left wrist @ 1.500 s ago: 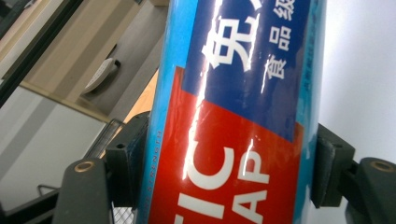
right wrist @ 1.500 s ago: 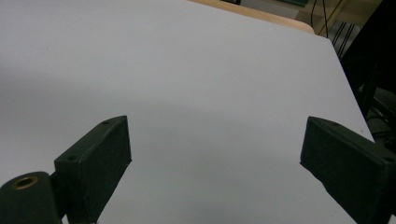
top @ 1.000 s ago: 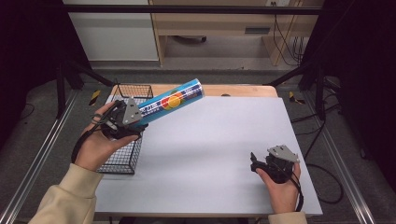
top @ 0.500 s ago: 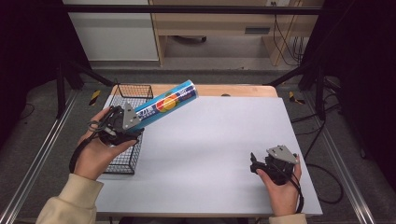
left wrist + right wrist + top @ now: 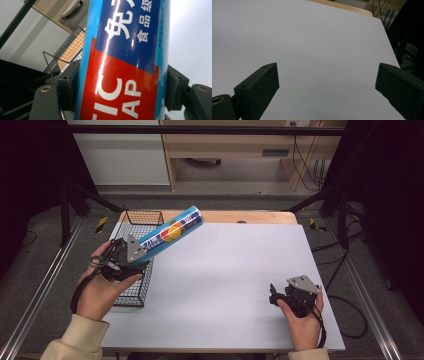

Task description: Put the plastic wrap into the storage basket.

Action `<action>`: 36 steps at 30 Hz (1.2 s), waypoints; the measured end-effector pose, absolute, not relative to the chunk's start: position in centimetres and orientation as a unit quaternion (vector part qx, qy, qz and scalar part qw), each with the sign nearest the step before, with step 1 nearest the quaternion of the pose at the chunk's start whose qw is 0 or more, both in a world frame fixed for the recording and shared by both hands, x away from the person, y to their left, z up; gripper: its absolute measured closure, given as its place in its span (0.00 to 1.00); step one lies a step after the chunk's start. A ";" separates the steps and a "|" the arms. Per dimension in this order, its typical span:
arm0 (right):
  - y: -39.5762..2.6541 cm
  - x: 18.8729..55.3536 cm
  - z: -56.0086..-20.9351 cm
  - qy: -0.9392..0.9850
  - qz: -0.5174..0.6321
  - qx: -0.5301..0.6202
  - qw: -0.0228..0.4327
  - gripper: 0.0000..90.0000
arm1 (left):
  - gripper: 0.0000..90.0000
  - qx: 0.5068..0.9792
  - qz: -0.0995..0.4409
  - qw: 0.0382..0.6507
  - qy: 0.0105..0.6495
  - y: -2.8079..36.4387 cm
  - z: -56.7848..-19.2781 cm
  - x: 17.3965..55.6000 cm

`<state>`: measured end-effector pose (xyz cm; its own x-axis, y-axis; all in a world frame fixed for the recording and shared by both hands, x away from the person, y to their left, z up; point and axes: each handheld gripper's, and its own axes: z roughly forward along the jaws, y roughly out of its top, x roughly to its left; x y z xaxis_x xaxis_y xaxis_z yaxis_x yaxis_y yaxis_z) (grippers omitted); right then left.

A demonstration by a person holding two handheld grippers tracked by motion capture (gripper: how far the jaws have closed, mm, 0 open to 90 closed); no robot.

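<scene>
A long blue tube (image 5: pixel 170 232) with a red and orange label juts up and to the right from my left gripper (image 5: pixel 134 254), which is shut on its lower end above the black wire basket (image 5: pixel 142 218). In the left gripper view the tube (image 5: pixel 125 60) stands between the two black jaws, pressed on both sides. My right gripper (image 5: pixel 274 296) rests low at the table's front right with its jaws wide apart. In the right gripper view nothing lies between its fingers (image 5: pixel 257 90).
The wire basket stands at the table's left edge, partly under my left hand. A white sheet (image 5: pixel 230 280) covers the wooden tabletop (image 5: pixel 250 216). Dark stands and cables surround the table on the floor.
My left gripper has drawn back to the left with the tube, now over the basket. The right gripper has stayed where it was.
</scene>
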<state>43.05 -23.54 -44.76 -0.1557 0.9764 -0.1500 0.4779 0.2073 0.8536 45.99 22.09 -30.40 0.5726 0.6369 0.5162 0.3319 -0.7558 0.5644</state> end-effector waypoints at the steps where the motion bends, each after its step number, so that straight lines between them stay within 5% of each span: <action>1: -23.6 43.1 -44.8 0.682 0.335 0.533 0.372 0.06 | 0.33 0.861 0.365 0.209 0.285 22.1 -30.4 46.0; 36: -23.3 42.9 -44.7 0.681 0.334 0.538 0.368 0.08 | 0.34 0.835 0.326 0.123 0.426 25.8 -31.4 45.7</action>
<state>42.86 -23.32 -44.69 -0.1516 0.9783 -0.1415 0.4869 0.1985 0.8506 45.75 25.85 -31.43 0.4249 0.7909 0.4403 0.6306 -0.6076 0.4829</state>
